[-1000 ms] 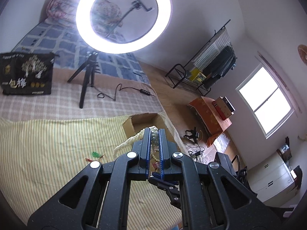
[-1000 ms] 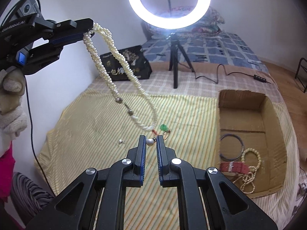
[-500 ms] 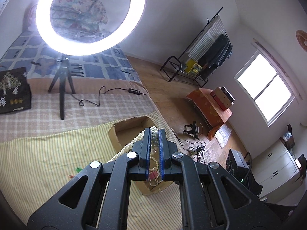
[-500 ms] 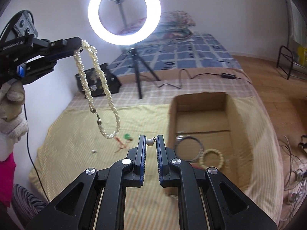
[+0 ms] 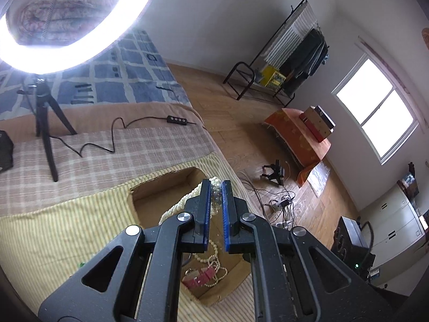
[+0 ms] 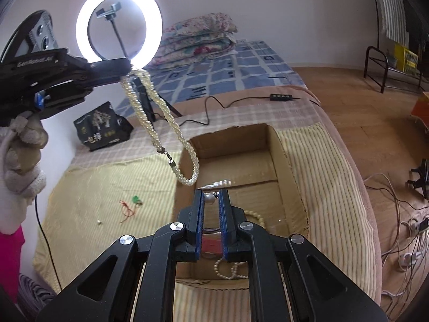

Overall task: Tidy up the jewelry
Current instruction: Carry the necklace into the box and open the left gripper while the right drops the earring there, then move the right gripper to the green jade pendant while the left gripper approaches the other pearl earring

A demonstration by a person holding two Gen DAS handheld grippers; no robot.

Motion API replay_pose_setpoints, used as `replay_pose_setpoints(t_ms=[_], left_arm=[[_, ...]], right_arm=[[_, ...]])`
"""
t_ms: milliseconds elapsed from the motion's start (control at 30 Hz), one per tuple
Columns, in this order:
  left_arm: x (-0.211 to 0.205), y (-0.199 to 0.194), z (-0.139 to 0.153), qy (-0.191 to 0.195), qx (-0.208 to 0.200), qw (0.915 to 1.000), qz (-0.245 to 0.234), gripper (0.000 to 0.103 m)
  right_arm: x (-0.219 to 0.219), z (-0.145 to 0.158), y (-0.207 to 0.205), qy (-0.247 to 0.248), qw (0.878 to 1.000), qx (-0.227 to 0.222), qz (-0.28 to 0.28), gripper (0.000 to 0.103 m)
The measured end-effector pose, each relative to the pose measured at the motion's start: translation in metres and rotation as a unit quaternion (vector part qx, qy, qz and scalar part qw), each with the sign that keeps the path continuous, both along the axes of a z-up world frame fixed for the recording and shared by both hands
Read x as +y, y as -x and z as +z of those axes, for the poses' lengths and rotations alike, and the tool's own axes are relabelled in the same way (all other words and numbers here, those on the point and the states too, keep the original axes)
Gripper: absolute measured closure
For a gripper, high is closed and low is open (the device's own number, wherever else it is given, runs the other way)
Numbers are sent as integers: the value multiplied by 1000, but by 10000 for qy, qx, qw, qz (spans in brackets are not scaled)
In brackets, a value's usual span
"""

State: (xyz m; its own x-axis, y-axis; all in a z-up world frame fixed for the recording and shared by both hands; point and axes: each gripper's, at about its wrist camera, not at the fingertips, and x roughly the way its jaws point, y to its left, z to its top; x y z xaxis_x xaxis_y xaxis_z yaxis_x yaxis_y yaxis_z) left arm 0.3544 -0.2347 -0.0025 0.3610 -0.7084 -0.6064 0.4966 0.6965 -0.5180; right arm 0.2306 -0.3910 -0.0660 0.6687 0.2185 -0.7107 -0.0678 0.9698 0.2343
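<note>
- The left gripper [image 6: 128, 68], at the upper left of the right wrist view, is clamping the top of a twisted pearl necklace [image 6: 161, 123]; its jaws are pressed together on the strands, as they were a second ago.
- The necklace is hanging free, and its lower loop is now dangling over the far left corner of the box [image 6: 278, 161] at the frame's centre. A second ago it was swinging over the striped cloth [image 6: 88, 187], well left of the box.
- The right gripper [image 6: 211, 200], at the bottom centre, is pinching a small pearl piece [image 6: 209, 200] between its closed jaws, and that grip is unchanged. The box has slid from the right edge of this view to directly behind the fingertips.
- In the left wrist view the box [image 5: 161, 185] has likewise drifted in under the gripper [image 5: 215, 196].
- Both loads are probably now about placed for dropping; release is likely the next step, not yet done.
- A green charm [image 6: 136, 200] and a loose bead [image 6: 99, 222] are lying on the cloth at the lower left, yet to be collected.
</note>
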Motion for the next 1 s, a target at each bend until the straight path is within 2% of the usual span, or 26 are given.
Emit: replay_pose_setpoints(t_ms=[367, 567, 600, 700, 1000], left_arm=[[-43, -17, -37, -270, 230, 9993, -70, 98], [-53, -16, -43, -382, 266, 9989, -76, 98], [-53, -16, -43, -393, 272, 9988, -85, 97], [-51, -13, -41, -451, 244, 9986, -81, 97], [-30, -2, -34, -607, 119, 9981, -18, 97]], right_arm=[[-18, -29, -13, 0, 9992, 351, -166, 94], [-16, -33, -12, 86, 9991, 366, -173, 93], [-15, -33, -12, 98, 9991, 373, -162, 90], [-13, -31, -11, 131, 9992, 340, -156, 64], [-5, -23, -7, 135, 9996, 214, -133, 62]])
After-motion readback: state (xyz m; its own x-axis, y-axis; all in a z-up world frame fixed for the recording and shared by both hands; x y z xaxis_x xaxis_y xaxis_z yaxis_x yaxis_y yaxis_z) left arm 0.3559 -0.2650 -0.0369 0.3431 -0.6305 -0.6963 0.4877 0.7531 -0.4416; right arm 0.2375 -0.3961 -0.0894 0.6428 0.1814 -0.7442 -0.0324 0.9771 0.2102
